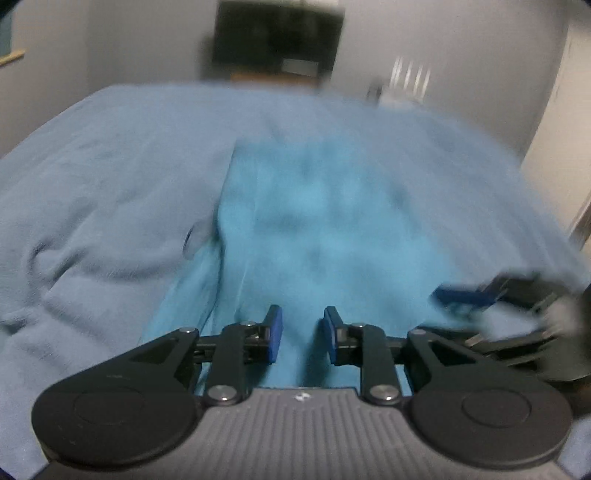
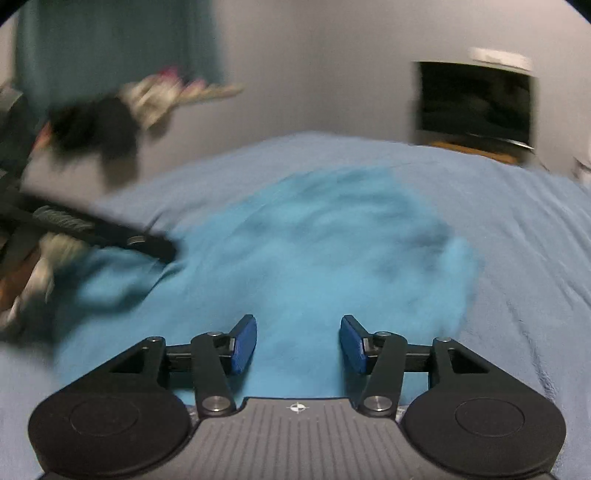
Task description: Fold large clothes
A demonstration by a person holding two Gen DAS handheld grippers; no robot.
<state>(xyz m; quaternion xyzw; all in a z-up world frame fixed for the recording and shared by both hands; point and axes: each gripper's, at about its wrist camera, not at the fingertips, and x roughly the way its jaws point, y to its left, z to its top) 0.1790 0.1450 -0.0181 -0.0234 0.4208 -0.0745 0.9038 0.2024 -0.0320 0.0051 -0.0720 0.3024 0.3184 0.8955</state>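
The garment point(image 1: 317, 221), bright blue, lies spread on the bed over a paler blue blanket point(image 1: 103, 177), rumpled and blurred in both views. The left tongs point(image 1: 303, 334) hang just above its near part, jaws a small way apart with only cloth below them, nothing pinched. The right tongs point(image 2: 298, 341) stand wider, released, also over the garment's near edge with nothing between the pads. In the left wrist view the right tongs show smeared at the right edge; in the right wrist view the left tongs reach in from the left, tip at the cloth, though blur hides whether it touches. Past the bed stand a dark screen point(image 1: 277, 33) against the wall and a heap of clothes point(image 2: 110, 110) beside a teal curtain point(image 2: 118, 40).
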